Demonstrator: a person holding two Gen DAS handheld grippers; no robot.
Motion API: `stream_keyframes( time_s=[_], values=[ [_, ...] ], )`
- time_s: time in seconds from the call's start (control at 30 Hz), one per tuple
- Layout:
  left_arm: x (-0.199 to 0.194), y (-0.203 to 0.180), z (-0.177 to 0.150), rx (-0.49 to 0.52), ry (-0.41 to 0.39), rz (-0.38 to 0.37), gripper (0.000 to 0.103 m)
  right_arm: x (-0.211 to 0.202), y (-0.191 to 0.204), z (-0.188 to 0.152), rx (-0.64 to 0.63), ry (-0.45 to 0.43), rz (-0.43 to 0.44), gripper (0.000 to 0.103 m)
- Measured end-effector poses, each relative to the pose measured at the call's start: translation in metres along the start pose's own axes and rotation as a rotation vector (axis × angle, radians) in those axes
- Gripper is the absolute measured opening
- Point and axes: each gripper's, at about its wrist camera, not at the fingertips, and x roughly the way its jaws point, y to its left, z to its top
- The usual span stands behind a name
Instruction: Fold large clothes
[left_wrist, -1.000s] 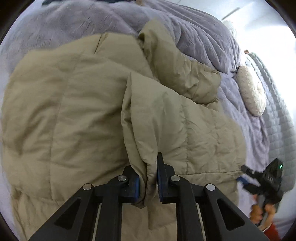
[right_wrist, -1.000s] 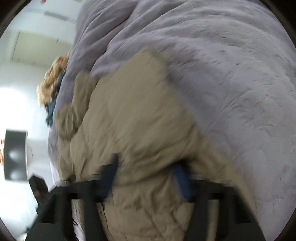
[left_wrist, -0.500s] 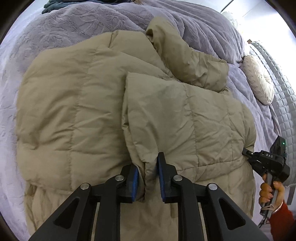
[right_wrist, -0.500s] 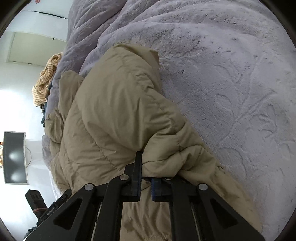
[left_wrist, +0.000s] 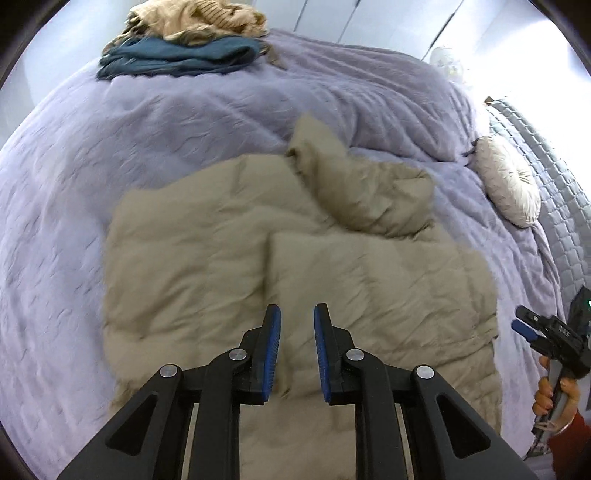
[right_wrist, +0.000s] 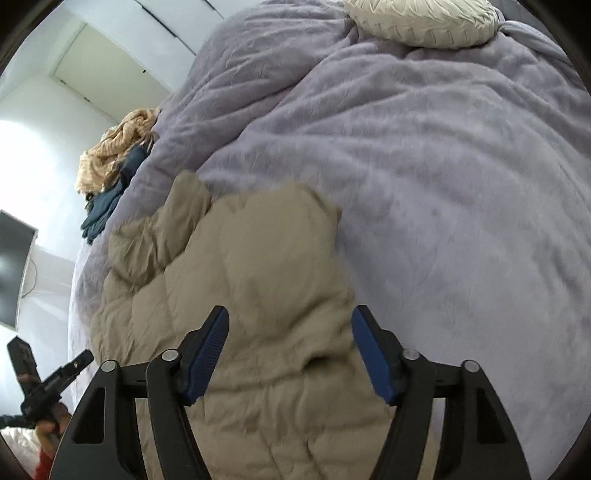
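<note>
The blue-padded fingers (left_wrist: 271, 343) of the left gripper (left_wrist: 296, 314) are seen drawn close together with only a narrow gap, and nothing is caught between them. The right gripper (right_wrist: 290, 317) is pictured with its jaws opening, pads set wide apart and empty, no cloth pinched between them. Both tools are held above the bed and pointed steeply down at a beige quilted jacket (left_wrist: 221, 258), which lies free of either grip.

The jacket is spread on the near part of a lilac blanket (left_wrist: 147, 140), with one front panel laid over the body of the garment and a sleeve (left_wrist: 362, 192) bunched up at its far side. In the left wrist view the right gripper is also caught at the frame's right edge, held by a hand (left_wrist: 554, 387) with a red sleeve below it.

Farther off, a round pleated cushion (left_wrist: 508, 181) is seen resting near a grey quilted headboard (left_wrist: 561, 177). A pile of other clothes (left_wrist: 184, 40), tan over dark teal, is left at the far edge of the bed, well apart from the jacket. A dark screen (right_wrist: 14, 269) is glimpsed on the white wall in the right wrist view.
</note>
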Motion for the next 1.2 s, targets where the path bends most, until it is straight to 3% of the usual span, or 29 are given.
stream_keyframes(
  time_s=[0.07,0.1,0.17,0.27,0.37,0.53,0.8,1.13,1.17,1.2],
  values=[
    [0.014,-0.014,0.005,0.006,0.009,0.005,0.02,0.009,0.0,0.011,0.008,0.014,0.011,0.015],
    [0.021,-0.019,0.006,0.009,0.011,0.008,0.02,0.019,0.005,0.018,0.008,0.027,0.014,0.013],
    [0.038,-0.024,0.006,0.028,0.011,0.039,0.02,0.032,0.005,0.026,0.001,0.03,0.023,0.012],
    [0.065,-0.021,0.002,0.044,0.033,0.089,0.02,0.061,0.002,0.029,-0.038,0.062,-0.051,0.012],
    [0.082,-0.015,-0.003,0.05,0.035,0.078,0.02,0.086,-0.013,0.021,-0.002,0.104,-0.083,0.008],
    [0.09,-0.017,-0.007,0.077,0.037,0.083,0.02,0.097,-0.023,0.012,0.01,0.091,-0.096,0.008],
    [0.066,-0.023,-0.006,0.079,0.046,0.137,0.02,0.065,-0.006,0.01,-0.053,0.067,-0.143,0.008],
    [0.025,-0.019,-0.039,0.054,0.051,0.18,0.021,0.013,-0.003,-0.036,-0.03,0.106,-0.108,0.013],
    [0.022,-0.02,-0.045,0.053,0.056,0.181,0.044,0.013,-0.002,-0.038,-0.028,0.115,-0.109,0.013],
    [0.019,-0.02,-0.049,0.046,0.059,0.179,0.089,0.01,-0.002,-0.046,-0.029,0.129,-0.113,0.013]
  ],
)
